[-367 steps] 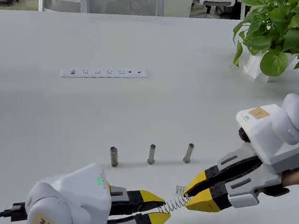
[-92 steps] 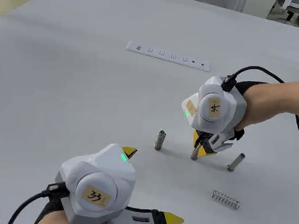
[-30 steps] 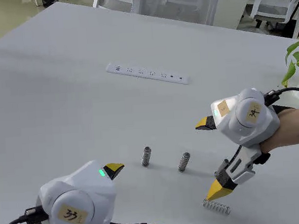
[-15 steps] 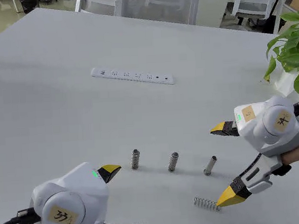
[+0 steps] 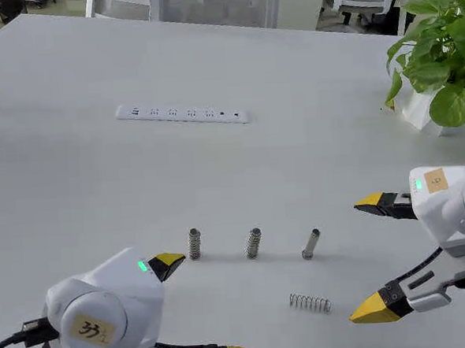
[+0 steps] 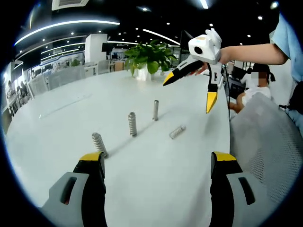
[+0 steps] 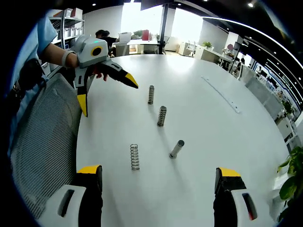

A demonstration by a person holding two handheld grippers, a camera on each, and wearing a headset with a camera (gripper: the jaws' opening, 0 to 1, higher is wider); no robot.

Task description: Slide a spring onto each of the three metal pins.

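Three metal pins stand in a row on the white table. The left pin and the middle pin each wear a spring. The right pin is bare. A loose spring lies flat in front of it, also seen as the loose spring left of the bare pin. My right gripper hangs open to the right of that spring, holding nothing. My left gripper is open at the near left, with the sprung pin just ahead of its left jaw.
A white power strip lies further back on the table. A potted plant stands at the far right. A grey mesh chair sits at the table's near edge.
The right gripper carried a spring onto the middle pin, let go, and drew back open to the right of the loose spring. The head camera has swung; the left gripper stayed low.
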